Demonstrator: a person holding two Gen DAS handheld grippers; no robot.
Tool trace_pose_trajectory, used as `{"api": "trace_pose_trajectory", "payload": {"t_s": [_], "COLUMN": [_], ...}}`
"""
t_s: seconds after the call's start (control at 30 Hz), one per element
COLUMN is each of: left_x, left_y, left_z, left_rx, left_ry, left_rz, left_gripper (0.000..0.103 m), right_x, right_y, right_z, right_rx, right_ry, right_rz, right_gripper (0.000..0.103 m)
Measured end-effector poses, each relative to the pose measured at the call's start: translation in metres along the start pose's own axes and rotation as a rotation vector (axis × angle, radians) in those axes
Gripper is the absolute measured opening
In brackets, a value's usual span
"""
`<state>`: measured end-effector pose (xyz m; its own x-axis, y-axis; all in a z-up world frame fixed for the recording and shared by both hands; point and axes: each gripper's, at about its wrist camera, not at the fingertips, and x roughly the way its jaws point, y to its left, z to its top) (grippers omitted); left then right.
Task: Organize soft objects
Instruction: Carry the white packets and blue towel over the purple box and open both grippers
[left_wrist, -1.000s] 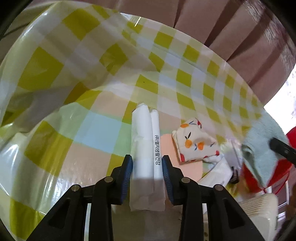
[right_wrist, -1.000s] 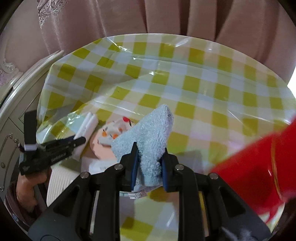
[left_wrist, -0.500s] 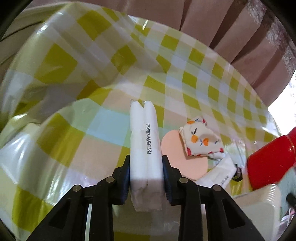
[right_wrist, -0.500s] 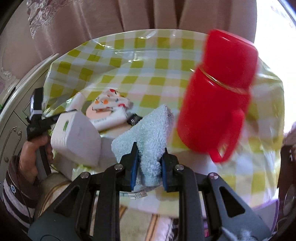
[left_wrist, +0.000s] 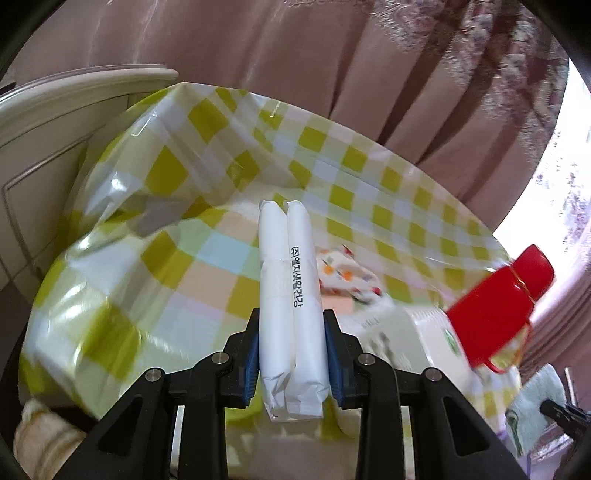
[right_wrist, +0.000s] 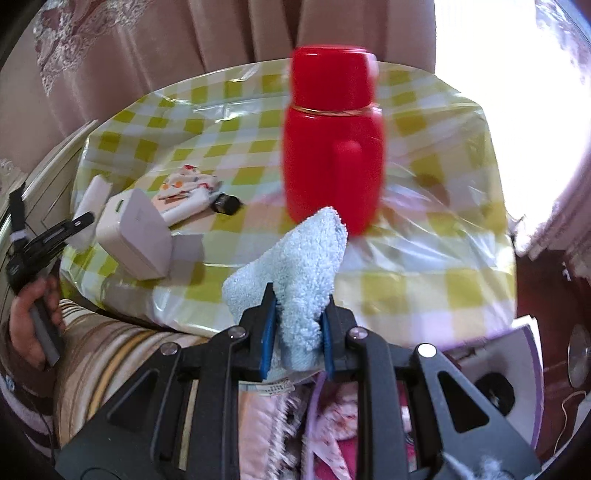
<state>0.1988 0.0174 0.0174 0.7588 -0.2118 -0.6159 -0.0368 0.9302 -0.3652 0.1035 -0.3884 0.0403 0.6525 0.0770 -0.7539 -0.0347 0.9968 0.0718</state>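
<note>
My left gripper (left_wrist: 291, 334) is shut on a white wrapped pack of two rolls (left_wrist: 290, 295) with black print, held above the table's near left edge. My right gripper (right_wrist: 297, 321) is shut on a folded light blue towel (right_wrist: 295, 266), held off the near edge of the table. A small fruit-print cloth (right_wrist: 186, 181) lies on a peach round pad on the table; it also shows in the left wrist view (left_wrist: 345, 277). The left gripper (right_wrist: 79, 221) and the hand holding it show at the left of the right wrist view.
A round table with a yellow check plastic cover (right_wrist: 424, 280). A red flask with handle (right_wrist: 332, 136) stands mid-table. A white box (right_wrist: 136, 236), a white tube and a black cap (right_wrist: 225, 203) lie at left. Pink curtains behind, a cream cabinet (left_wrist: 48, 122) at left.
Both grippers have pulled back from the table toward its near edge, each still holding its object. The white pack has been lifted off the cover. The red flask now stands before the right gripper.
</note>
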Motion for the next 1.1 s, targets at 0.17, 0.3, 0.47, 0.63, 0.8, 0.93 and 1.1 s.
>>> {"api": "trace_pose_trajectory", "payload": {"t_s": [0.17,0.3,0.47,0.63,0.8,0.93,1.1], "left_x": [-0.037,-0.074,-0.100,-0.105,-0.098,-0.098,-0.101], "left_y": [-0.023,-0.048,-0.084,-0.135,-0.181,-0.217,-0.256], "left_z": [-0.021,-0.029,-0.042,-0.074,-0.113,-0.146,-0.180], "left_rx": [0.026,0.076,0.139,0.220,0.276,0.364,0.469], "left_ry": [-0.041,-0.116,-0.123,-0.032,0.112,0.215,0.328], "left_rz": [-0.051,-0.087,-0.175,-0.312,-0.439,-0.513,-0.600], "left_gripper": [0.032,0.032,0.032,0.032,0.032,0.032,0.032], "right_x": [-0.017,-0.033,-0.051,-0.066,-0.081,-0.087,-0.096], "right_y": [-0.024,-0.043,-0.067,-0.091,-0.120,-0.143,-0.172], "right_z": [-0.015,-0.027,-0.046,-0.065,-0.087,-0.103,-0.124], "right_rx": [0.032,0.054,0.088,0.121,0.163,0.198,0.248], "right_ry": [-0.005,-0.015,-0.022,-0.024,-0.017,-0.002,0.015], "right_rz": [-0.041,-0.062,-0.092,-0.124,-0.168,-0.202,-0.242], "right_gripper": [0.025,0.025,0.025,0.025,0.025,0.025,0.027]}}
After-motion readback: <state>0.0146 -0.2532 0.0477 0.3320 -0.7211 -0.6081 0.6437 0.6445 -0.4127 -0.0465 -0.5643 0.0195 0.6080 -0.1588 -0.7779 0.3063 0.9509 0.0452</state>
